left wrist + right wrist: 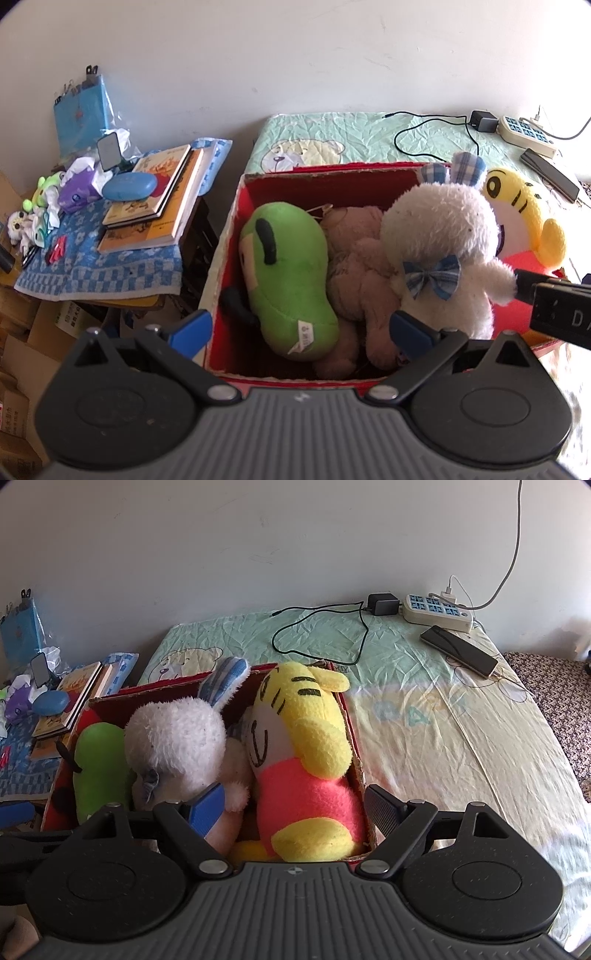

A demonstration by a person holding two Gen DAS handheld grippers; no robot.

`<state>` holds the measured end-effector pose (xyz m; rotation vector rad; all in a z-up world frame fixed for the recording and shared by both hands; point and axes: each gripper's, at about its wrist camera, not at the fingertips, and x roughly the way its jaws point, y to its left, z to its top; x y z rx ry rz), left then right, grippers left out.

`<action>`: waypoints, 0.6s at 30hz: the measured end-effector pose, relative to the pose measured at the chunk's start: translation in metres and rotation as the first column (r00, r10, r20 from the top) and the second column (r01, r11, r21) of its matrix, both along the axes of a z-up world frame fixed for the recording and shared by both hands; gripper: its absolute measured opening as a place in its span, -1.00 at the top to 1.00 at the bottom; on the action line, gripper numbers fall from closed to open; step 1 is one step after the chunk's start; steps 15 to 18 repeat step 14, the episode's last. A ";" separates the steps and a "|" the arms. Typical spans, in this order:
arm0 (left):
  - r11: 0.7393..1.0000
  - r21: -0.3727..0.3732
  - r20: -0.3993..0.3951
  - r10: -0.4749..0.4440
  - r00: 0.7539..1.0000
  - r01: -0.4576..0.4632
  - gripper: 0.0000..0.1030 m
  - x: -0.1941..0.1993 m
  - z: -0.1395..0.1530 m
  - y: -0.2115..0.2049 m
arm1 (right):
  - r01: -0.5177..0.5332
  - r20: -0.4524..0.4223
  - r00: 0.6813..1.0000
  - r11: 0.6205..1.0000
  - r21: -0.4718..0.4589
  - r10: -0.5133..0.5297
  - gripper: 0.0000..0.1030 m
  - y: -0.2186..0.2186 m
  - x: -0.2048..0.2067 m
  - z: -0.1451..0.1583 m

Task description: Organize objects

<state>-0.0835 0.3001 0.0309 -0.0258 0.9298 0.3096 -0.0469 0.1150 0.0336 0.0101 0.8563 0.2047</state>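
Note:
A red box [332, 188] stands on the bed and is packed with soft toys. In it lie a green plush [288, 280], a brown plush [358, 266], a white rabbit [439, 236] with a blue bow, and a yellow tiger [517, 206] in pink. My left gripper [301, 332] hangs open over the box's near rim, above the green and brown toys. My right gripper [295, 808] is open too. Its fingers straddle the yellow tiger [306, 738], with the left pad against the white rabbit [177, 746]. The green plush [98, 764] shows at the left of the red box [166, 686].
To the box's left is a side table under a blue checked cloth [92, 273], holding stacked books [155, 206], a blue case and small toys. On the bed sheet [424, 738] behind lie a black cable [321, 635], power strip [436, 611] and phone [461, 651]. Cardboard boxes [22, 332] sit low left.

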 end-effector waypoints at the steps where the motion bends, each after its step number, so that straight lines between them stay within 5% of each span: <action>1: 1.000 -0.003 0.000 0.001 1.000 -0.001 -0.97 0.001 0.000 0.001 | 0.000 -0.001 1.000 1.000 0.001 0.000 -0.65 0.000 0.000 0.000; 18: 1.000 0.021 0.012 0.000 1.000 0.000 -0.97 0.004 -0.001 0.002 | -0.006 -0.008 1.000 1.000 0.006 0.006 -0.65 0.002 0.006 -0.001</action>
